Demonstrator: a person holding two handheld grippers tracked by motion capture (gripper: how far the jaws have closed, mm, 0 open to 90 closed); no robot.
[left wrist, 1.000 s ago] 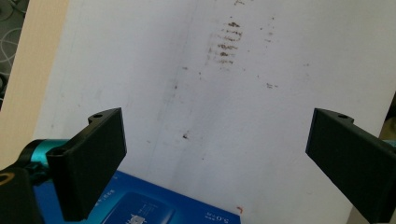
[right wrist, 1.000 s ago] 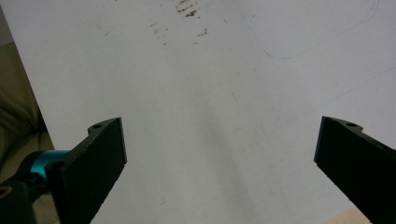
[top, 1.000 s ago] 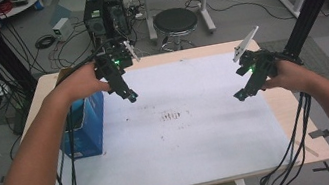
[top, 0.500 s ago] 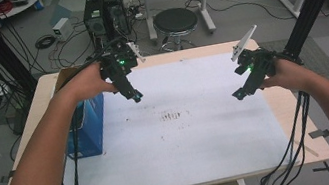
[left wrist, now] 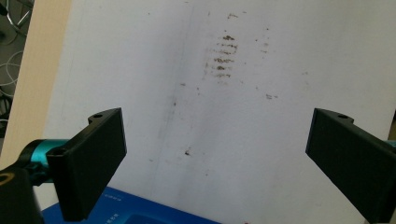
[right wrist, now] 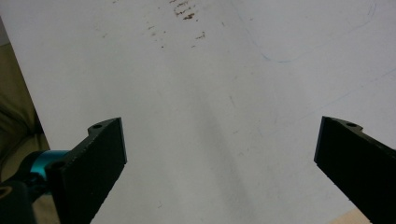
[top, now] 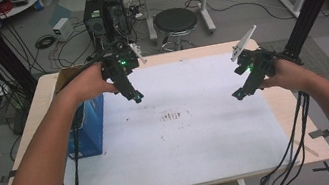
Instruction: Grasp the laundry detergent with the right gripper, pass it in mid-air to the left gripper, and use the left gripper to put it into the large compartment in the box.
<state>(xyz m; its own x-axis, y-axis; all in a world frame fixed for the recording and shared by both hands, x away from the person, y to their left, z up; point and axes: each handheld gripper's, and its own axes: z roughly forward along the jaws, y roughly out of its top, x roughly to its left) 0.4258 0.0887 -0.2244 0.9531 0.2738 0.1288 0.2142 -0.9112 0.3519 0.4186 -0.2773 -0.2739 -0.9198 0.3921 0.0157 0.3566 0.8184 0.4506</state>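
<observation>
Blue box [top: 88,127] beside left gripper [top: 136,96], on white mat [top: 182,150].
Both jaws spread wide, holding nothing; right gripper [top: 238,94] well apart from box.

A table [top: 298,115] carries a sheet [top: 185,139] over most of its top. A box [top: 89,130] stands at the sheet's left edge. The left gripper [top: 135,96] hangs over the sheet just right of the box, toward the far side. The right gripper [top: 238,94] hangs over the sheet's right edge. Smudges [top: 171,115] lie between them. A stool [top: 174,20] stands behind the table.
</observation>
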